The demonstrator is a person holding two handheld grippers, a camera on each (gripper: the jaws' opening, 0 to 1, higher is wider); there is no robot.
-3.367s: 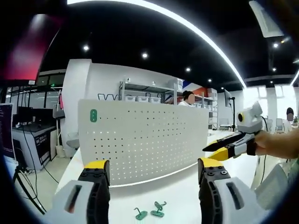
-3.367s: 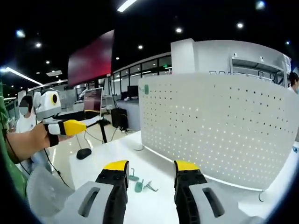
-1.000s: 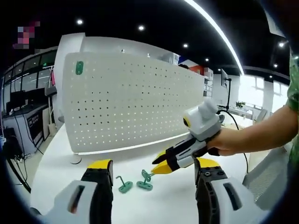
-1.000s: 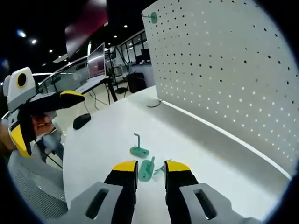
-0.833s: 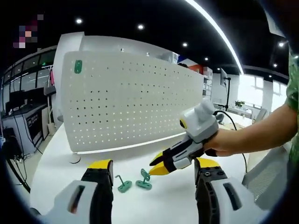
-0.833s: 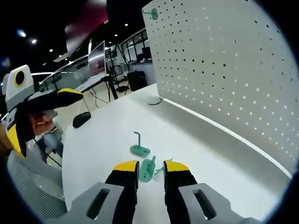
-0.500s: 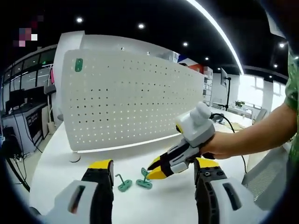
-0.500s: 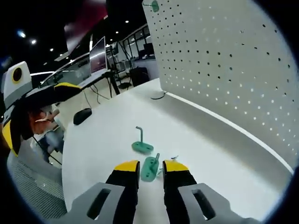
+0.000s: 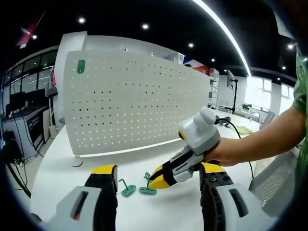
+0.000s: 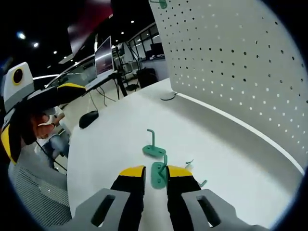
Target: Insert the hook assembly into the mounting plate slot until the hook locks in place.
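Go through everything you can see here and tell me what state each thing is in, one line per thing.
Right gripper: jaws nearly closed around a hook, on the table.
Left gripper: open, holding nothing.
Hook between the jaws: lying on the table.
Second hook: on its base, peg up.
Pegboard: upright.
Hook on pegboard: mounted at top corner.
Table: white.

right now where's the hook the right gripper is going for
In the right gripper view the hook lies on the white table between the right gripper's jaws, just in front of a second hook and short of the pegboard.
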